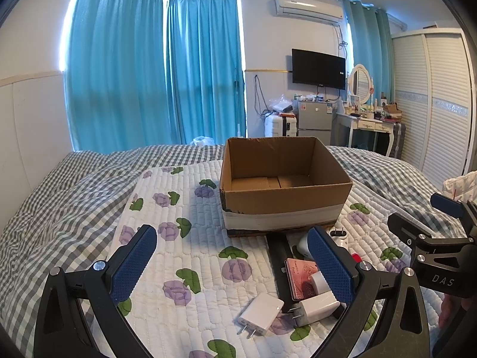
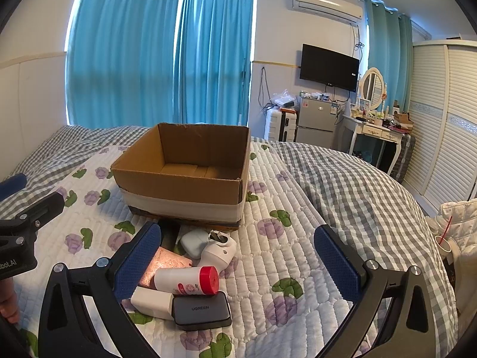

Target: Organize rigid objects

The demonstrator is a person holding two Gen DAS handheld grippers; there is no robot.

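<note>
An empty open cardboard box (image 1: 283, 200) stands on a floral quilted pad on the bed; it also shows in the right wrist view (image 2: 184, 185). Before it lies a cluster of small objects: two white chargers (image 1: 261, 313) (image 1: 317, 308), a pink card (image 1: 299, 277), a white bottle with a red cap (image 2: 187, 280), a dark UGREEN charger (image 2: 201, 311), a white plug adapter (image 2: 217, 249) and a pale blue case (image 2: 192, 241). My left gripper (image 1: 232, 265) is open above the pad, left of the cluster. My right gripper (image 2: 238, 265) is open, hovering over the cluster.
The floral pad (image 1: 184, 256) lies on a grey checked duvet (image 2: 342, 179). Blue curtains, a mini fridge (image 1: 314, 117), a dressing table and a wardrobe stand beyond the bed. A white bag and a cup with a straw (image 2: 444, 241) sit at the right.
</note>
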